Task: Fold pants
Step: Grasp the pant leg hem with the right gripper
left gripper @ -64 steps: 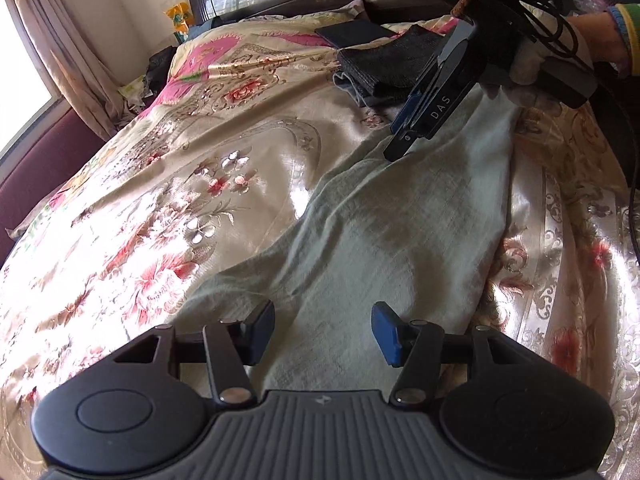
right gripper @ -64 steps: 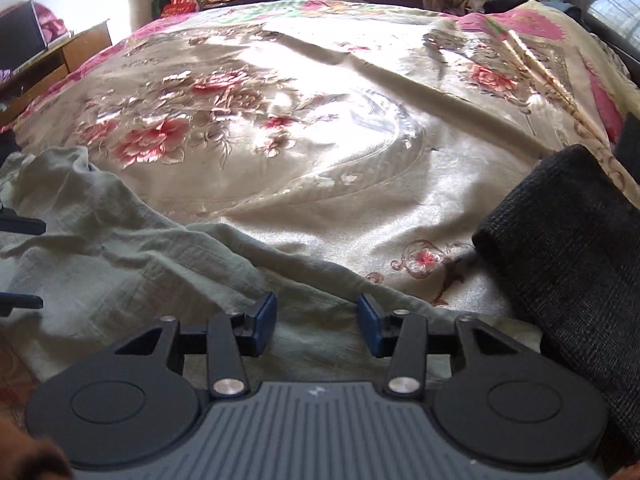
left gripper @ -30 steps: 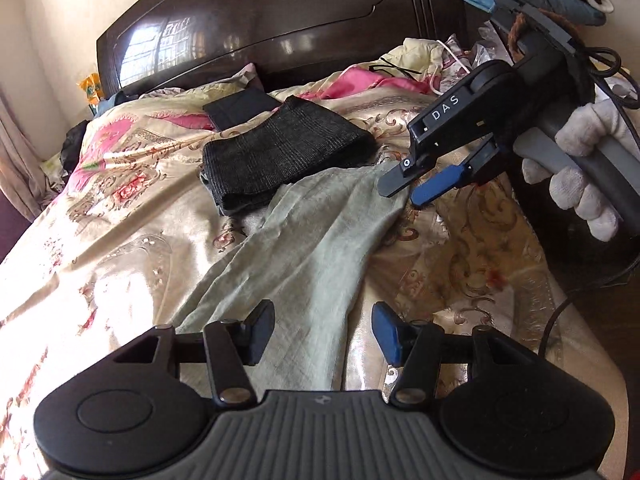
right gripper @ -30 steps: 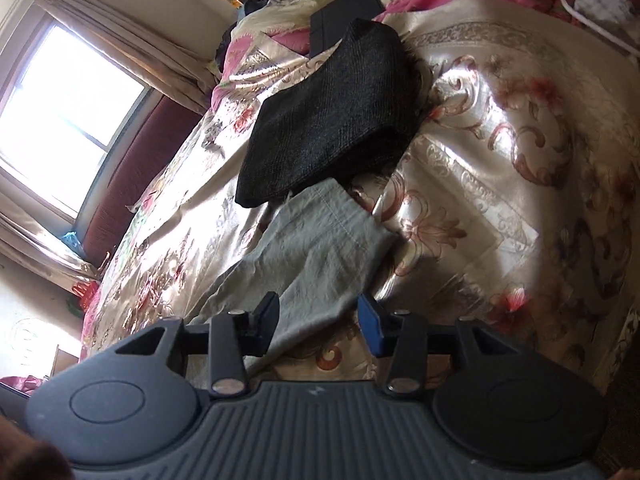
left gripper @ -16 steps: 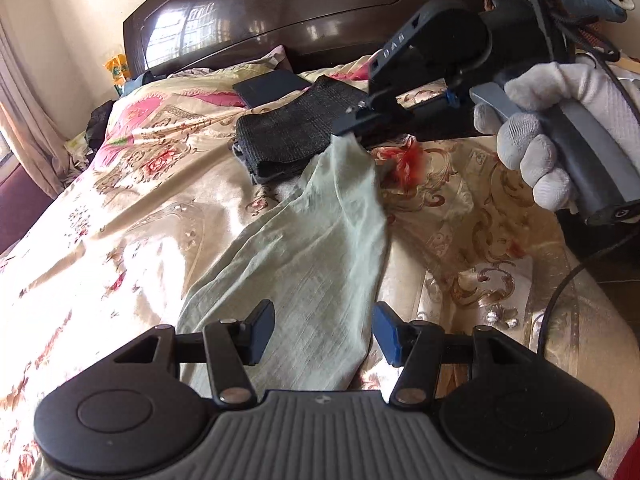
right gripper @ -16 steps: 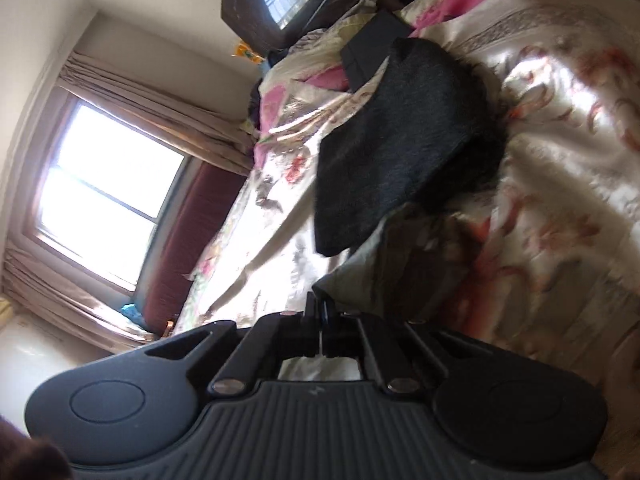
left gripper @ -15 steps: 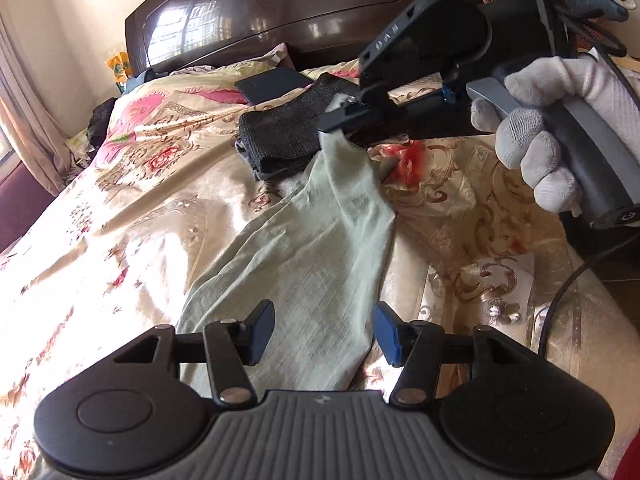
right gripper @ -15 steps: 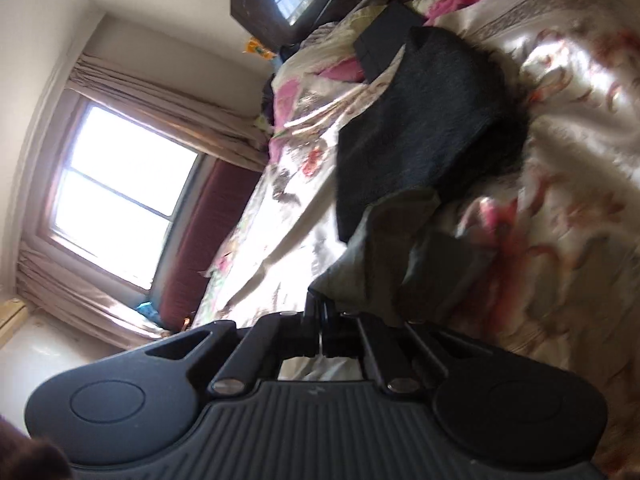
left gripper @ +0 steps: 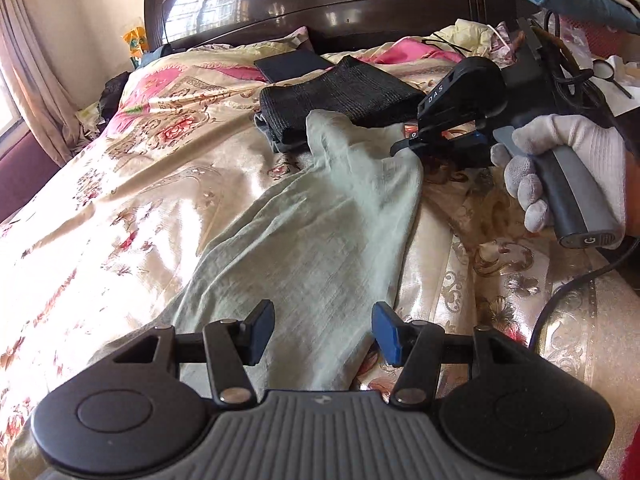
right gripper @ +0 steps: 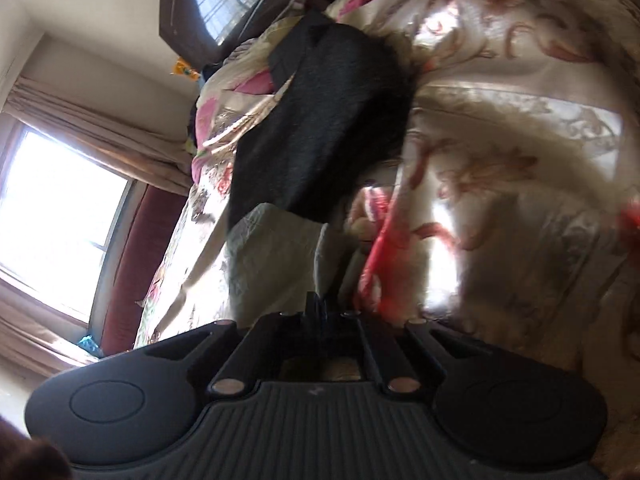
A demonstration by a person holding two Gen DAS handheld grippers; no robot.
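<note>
Green pants (left gripper: 320,216) edge between right gripper (left gripper: 404,149) fingers

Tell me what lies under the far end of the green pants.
The green pants rest on the floral bedspread, their far corner overlapping the folded black garment. Whatever else is beneath stays covered.

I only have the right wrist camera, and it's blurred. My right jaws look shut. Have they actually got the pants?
Observer: Yes. The right gripper is shut on an end corner of the green pants.
Operator: And the left one?
Observer: The left gripper is open above the pants' nearer part, pinching nothing.
Operator: Is the cloth spread out?
Observer: Mostly. It lies as one long strip on the bedspread, running from the left gripper to the right.
</note>
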